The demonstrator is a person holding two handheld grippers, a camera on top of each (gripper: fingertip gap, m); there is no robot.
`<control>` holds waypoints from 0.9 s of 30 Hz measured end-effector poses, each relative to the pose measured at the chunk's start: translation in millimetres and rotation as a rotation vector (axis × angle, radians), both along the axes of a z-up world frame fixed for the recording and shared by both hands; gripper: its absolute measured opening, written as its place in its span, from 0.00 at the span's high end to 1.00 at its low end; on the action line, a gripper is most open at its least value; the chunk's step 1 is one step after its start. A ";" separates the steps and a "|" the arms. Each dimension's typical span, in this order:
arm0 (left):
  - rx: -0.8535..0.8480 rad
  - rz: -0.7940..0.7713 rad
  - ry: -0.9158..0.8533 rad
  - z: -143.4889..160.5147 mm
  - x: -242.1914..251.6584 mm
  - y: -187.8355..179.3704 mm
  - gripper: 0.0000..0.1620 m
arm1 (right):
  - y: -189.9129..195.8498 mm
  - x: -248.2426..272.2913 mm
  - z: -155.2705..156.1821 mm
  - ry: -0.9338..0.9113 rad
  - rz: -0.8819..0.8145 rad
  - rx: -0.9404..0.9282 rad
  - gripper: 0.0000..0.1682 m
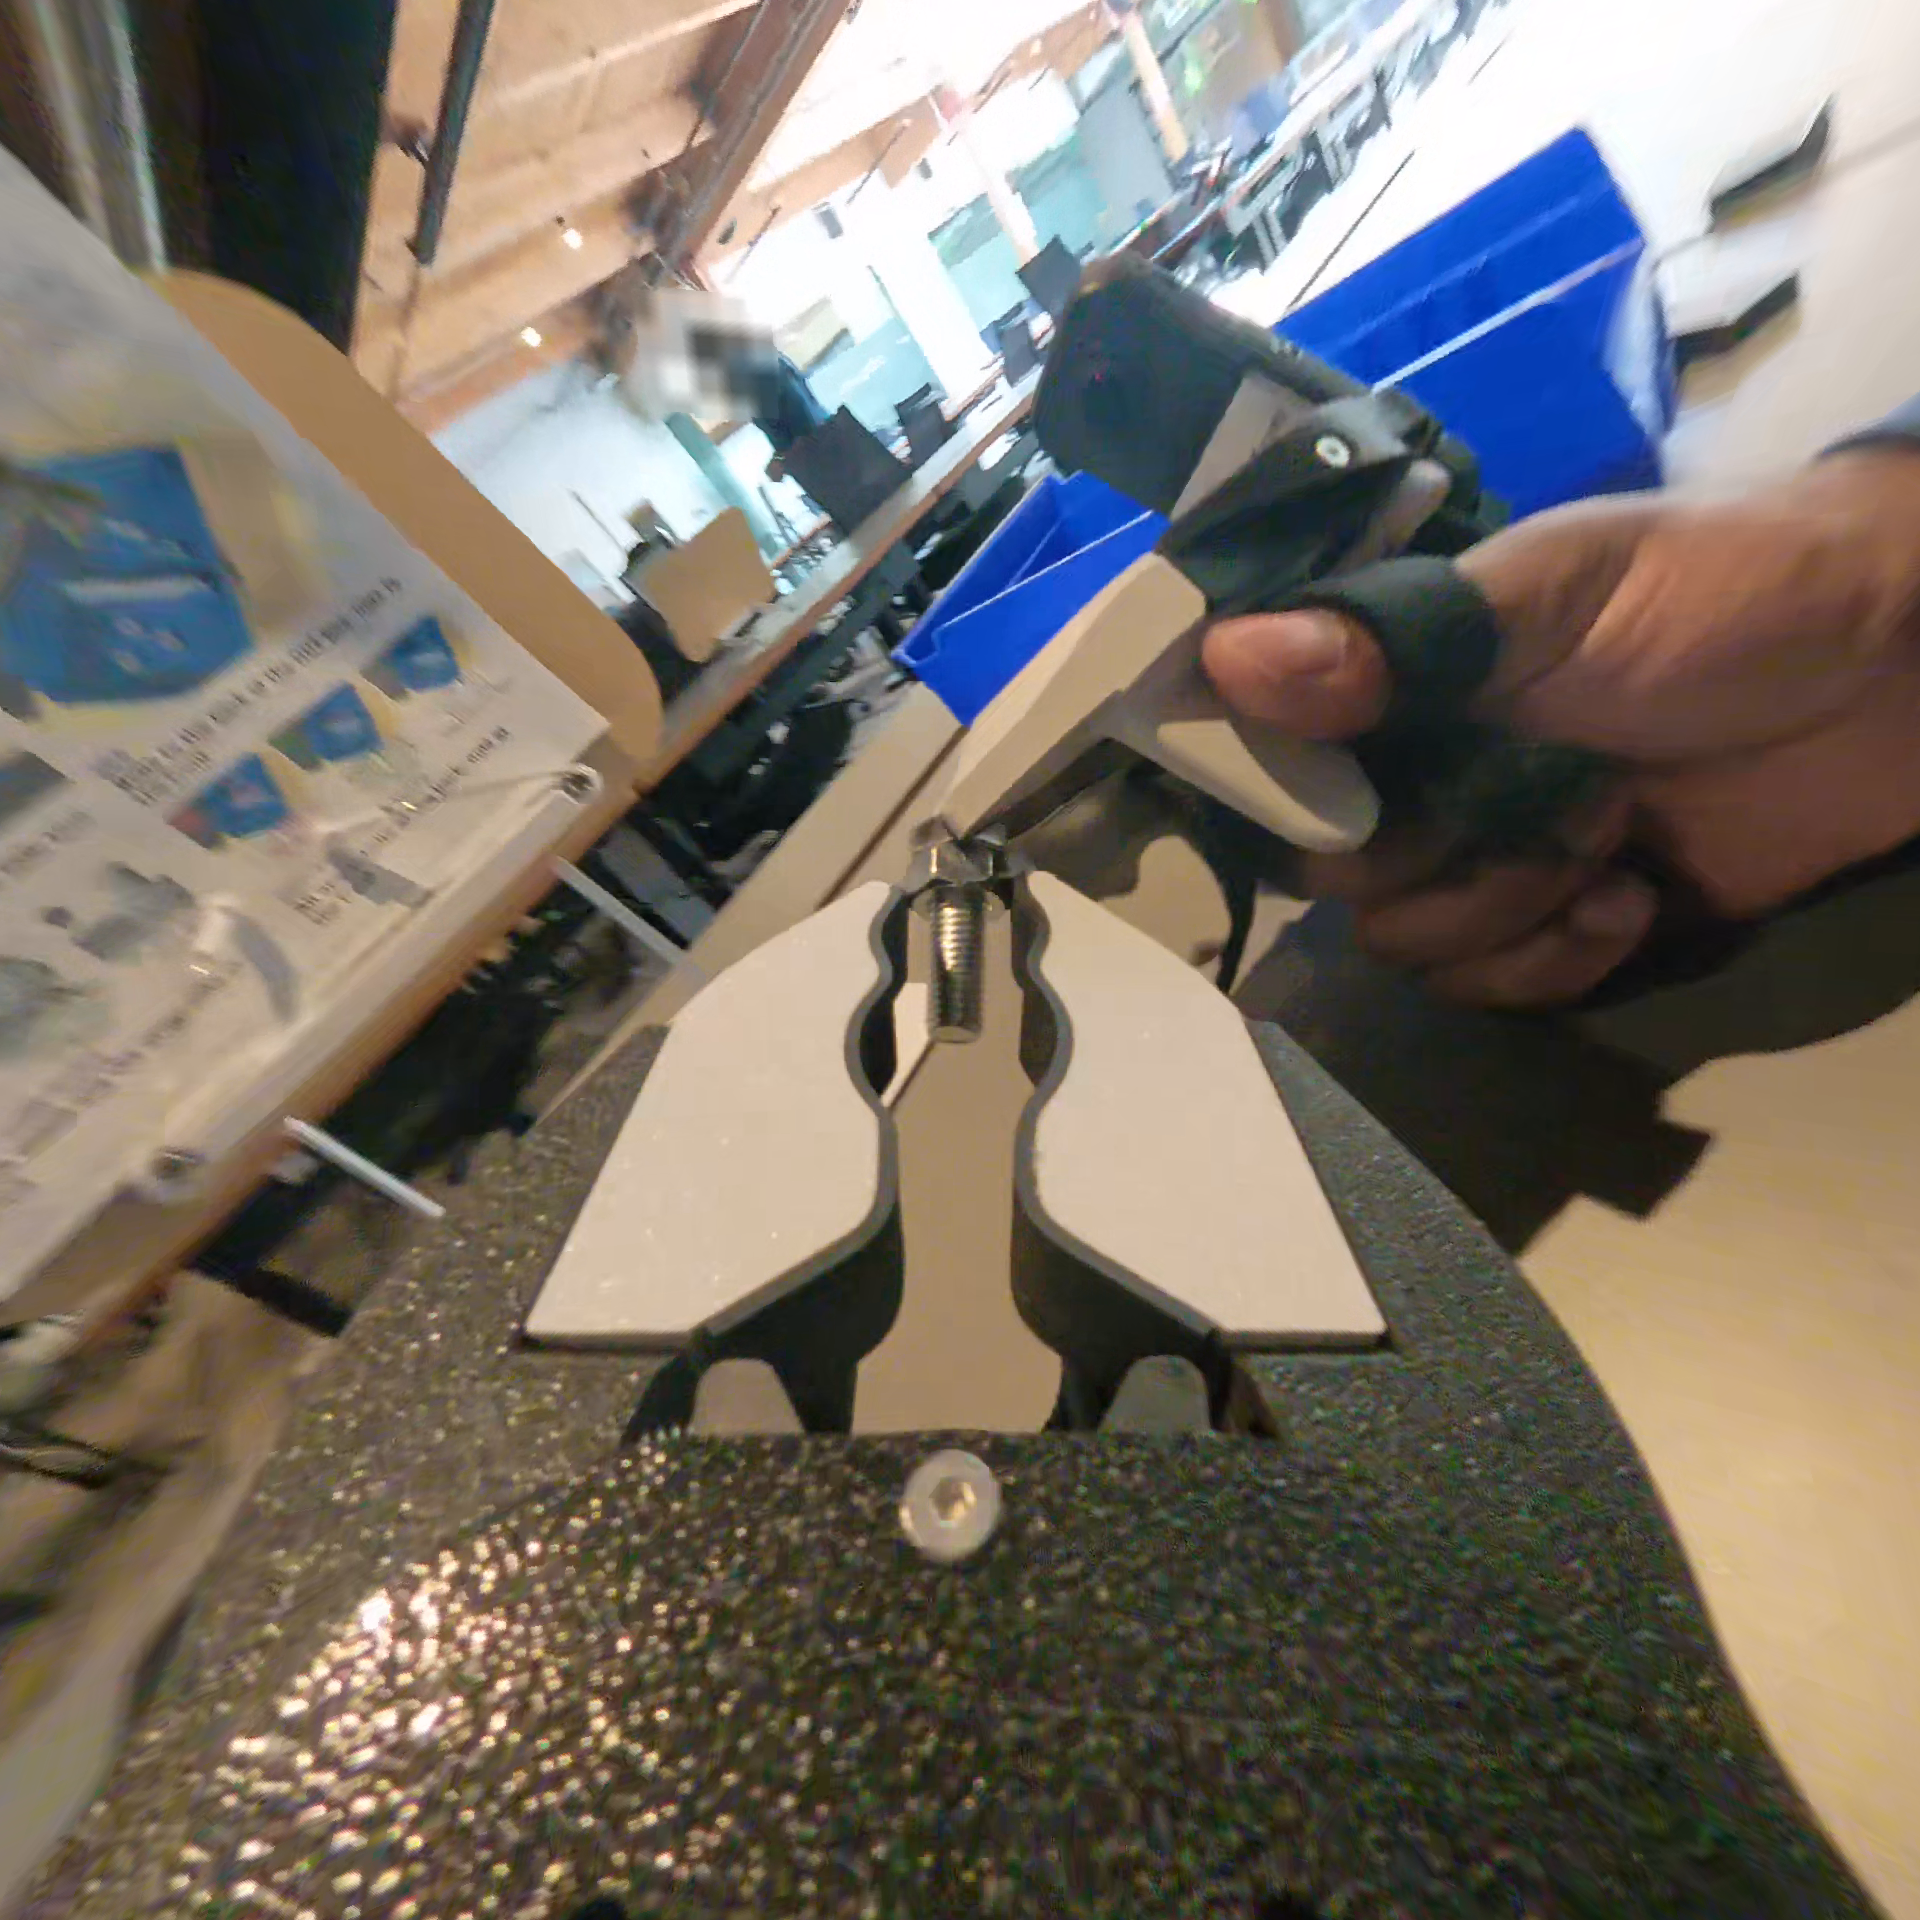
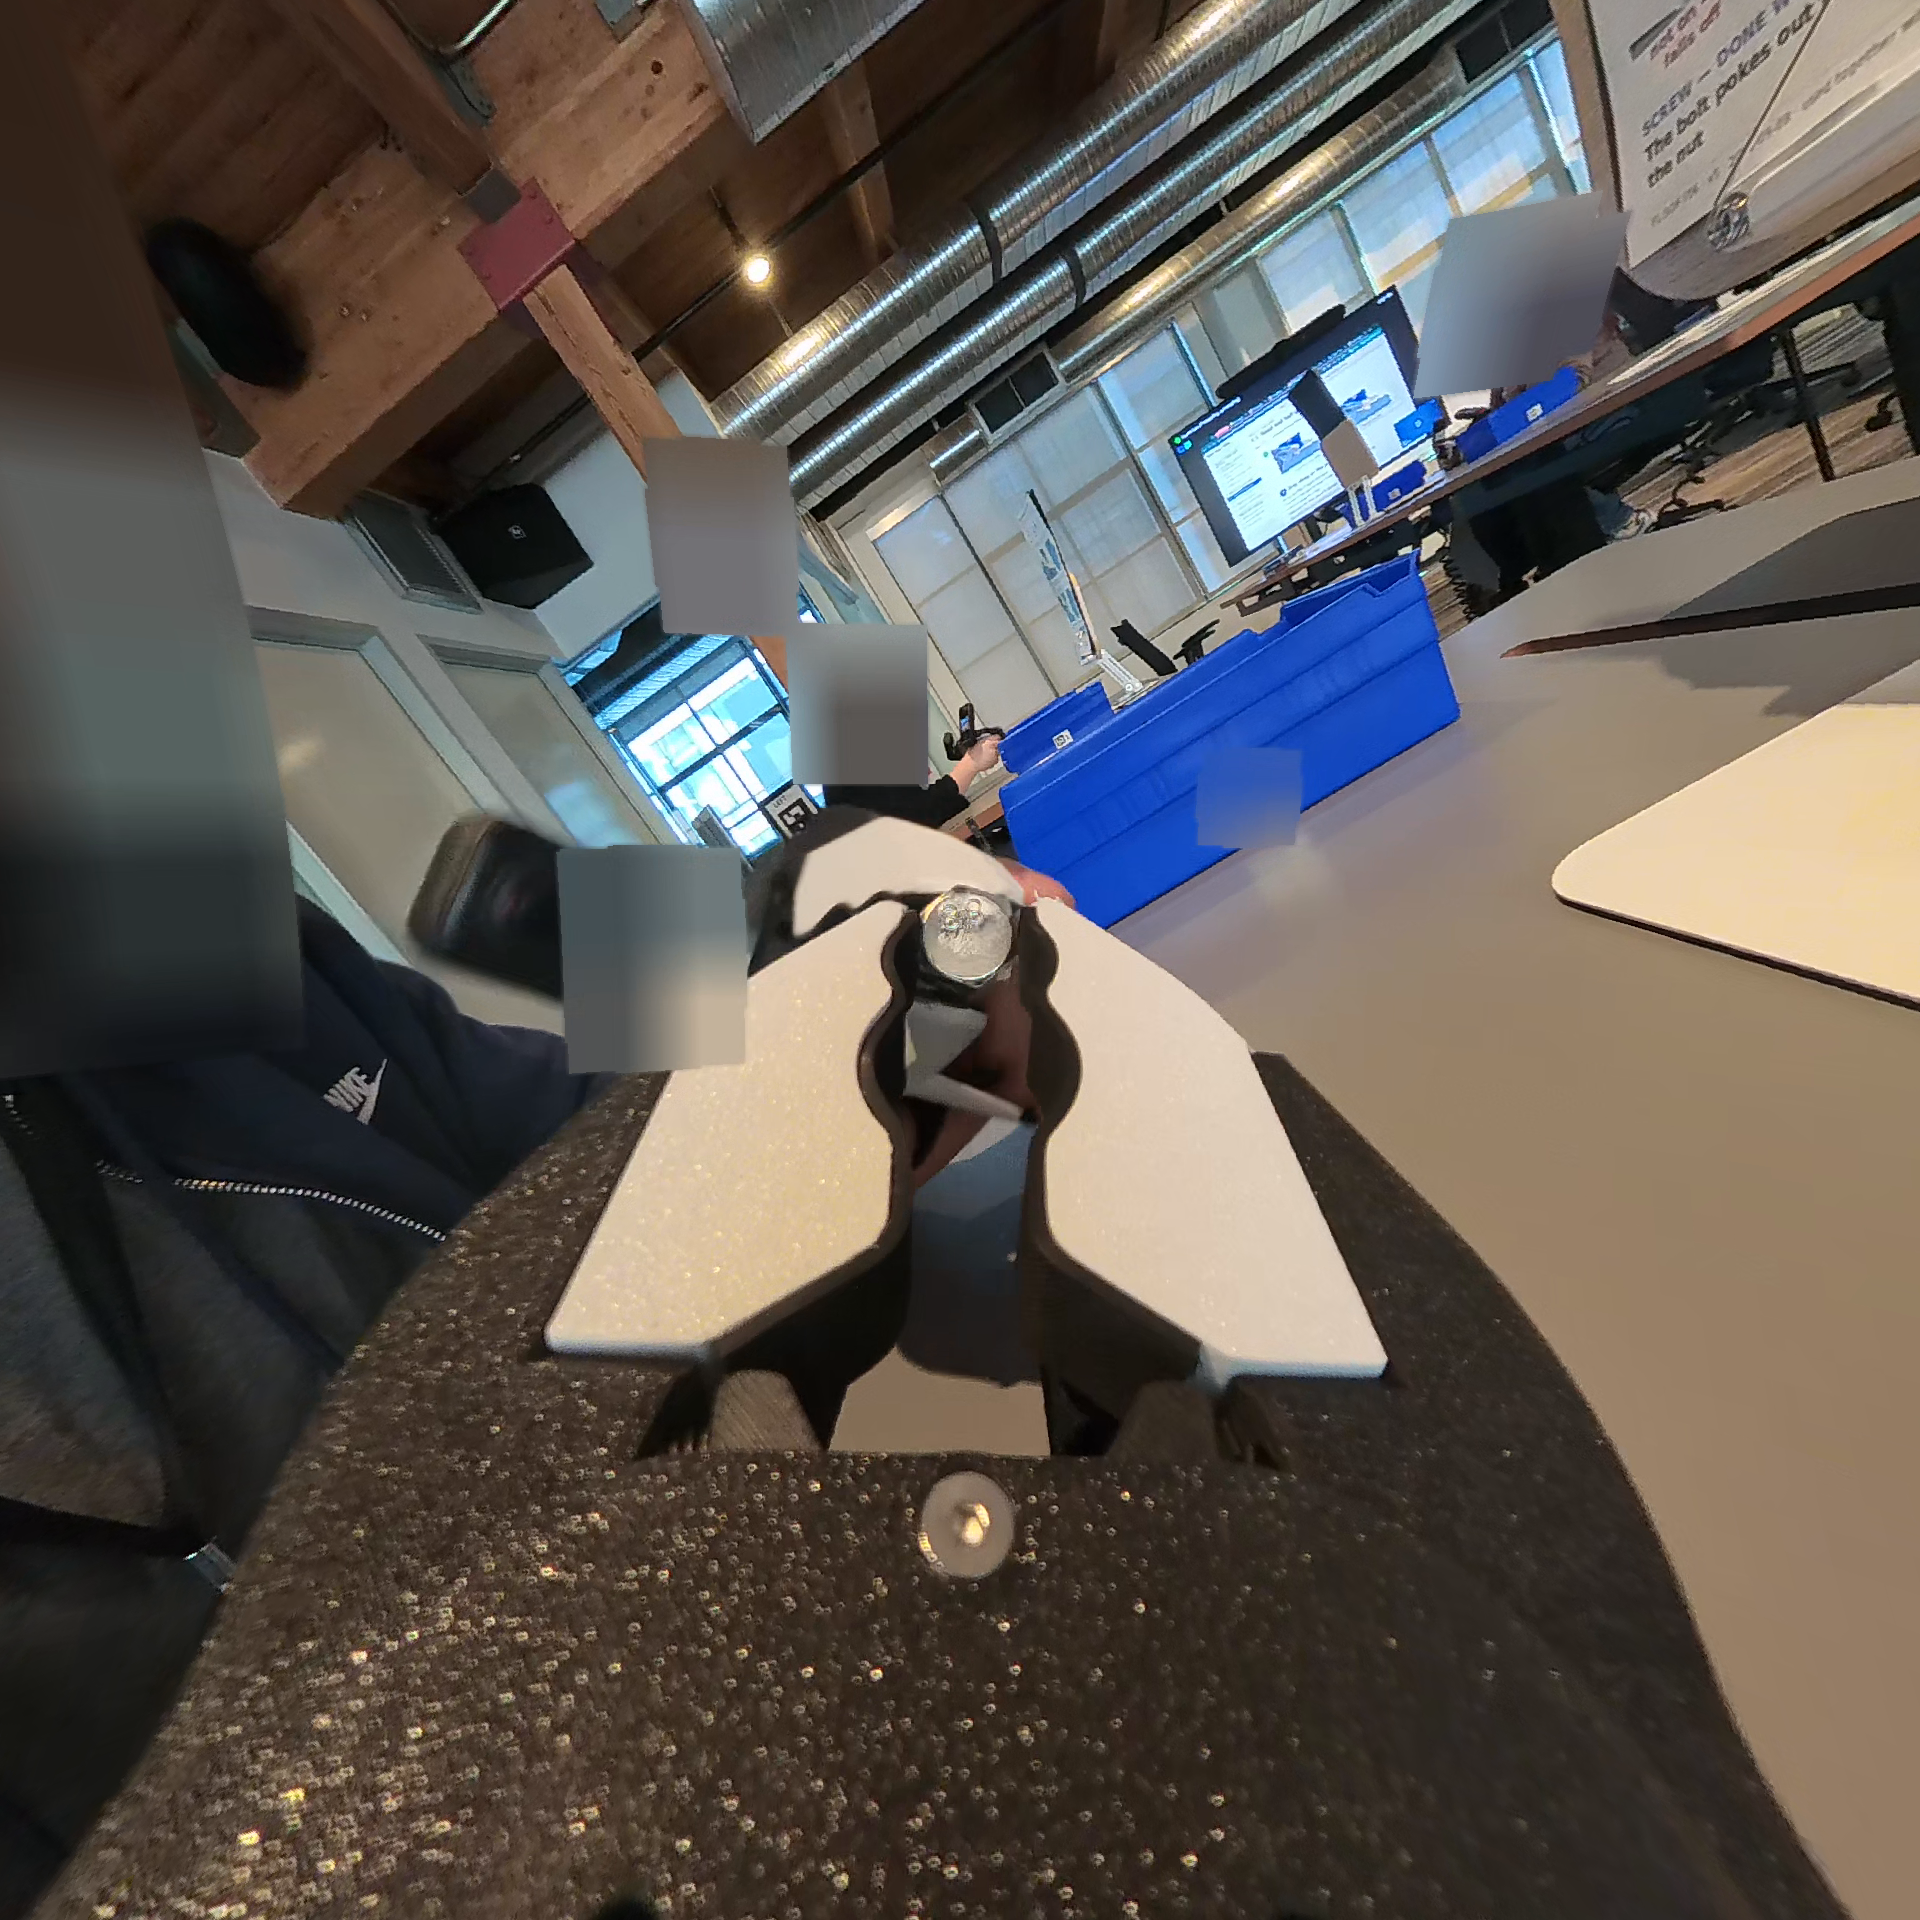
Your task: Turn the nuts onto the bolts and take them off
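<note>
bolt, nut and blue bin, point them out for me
bolt [image 1: 956, 966], left wrist view, on the threaded shank
nut [image 1: 958, 860], left wrist view, on its side face
blue bin [image 2: 1247, 727], right wrist view, on its long side wall

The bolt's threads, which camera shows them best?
The left wrist view: the bolt lies side-on between the left gripper fingers, its threaded shank plain. The right wrist view shows only its round end, inside the right gripper.
</note>
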State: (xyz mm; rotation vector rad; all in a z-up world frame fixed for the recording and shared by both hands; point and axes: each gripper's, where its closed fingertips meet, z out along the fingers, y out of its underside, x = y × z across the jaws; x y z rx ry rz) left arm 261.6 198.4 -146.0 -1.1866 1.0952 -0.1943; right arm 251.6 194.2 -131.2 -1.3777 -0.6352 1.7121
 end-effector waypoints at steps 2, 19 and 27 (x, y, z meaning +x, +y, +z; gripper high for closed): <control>0.075 0.029 0.047 1.0 -1.0 0.3 0.88 | -0.5 0.1 0.1 0.004 0.003 -0.003 0.90; 0.080 0.021 0.033 0.1 -0.3 1.2 0.81 | 2.9 3.0 -0.1 0.008 -0.028 -0.002 0.90; -0.064 -0.020 -0.146 10.3 -13.5 8.3 0.77 | 2.7 6.5 7.6 -0.001 -0.058 0.033 0.90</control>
